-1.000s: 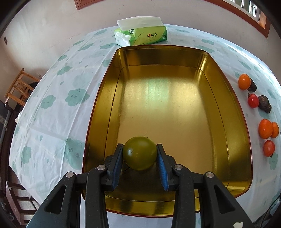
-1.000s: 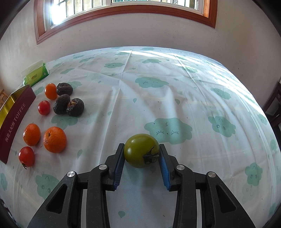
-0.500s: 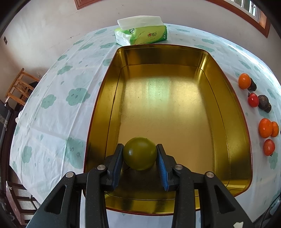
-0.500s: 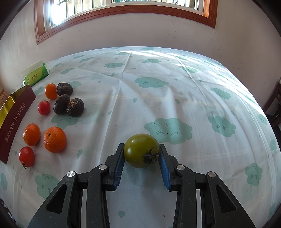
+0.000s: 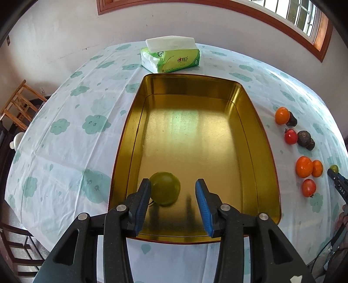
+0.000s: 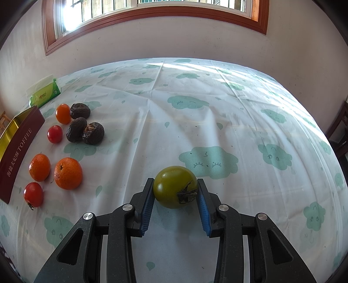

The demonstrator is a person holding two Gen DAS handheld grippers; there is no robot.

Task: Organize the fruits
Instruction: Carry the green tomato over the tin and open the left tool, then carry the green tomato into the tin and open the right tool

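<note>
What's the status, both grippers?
Left gripper just opened, green tomato released in tin. Right gripper shut on second green tomato. Nothing obstructing.

A plain whitish plaster wall [image 6: 174,37] stands behind the table, with some faint marks on it. A window with a reddish-brown wooden frame [image 6: 152,13] sits high in this wall, and strong daylight comes through its bars. The light falls in pale stripes on the white tablecloth with green cloud prints [image 6: 217,91]. On the far left side, a light wooden chair [image 5: 17,104] stands near the wall. At the right edge, a piece of dark wooden furniture [image 6: 341,130] is partly visible.
</note>
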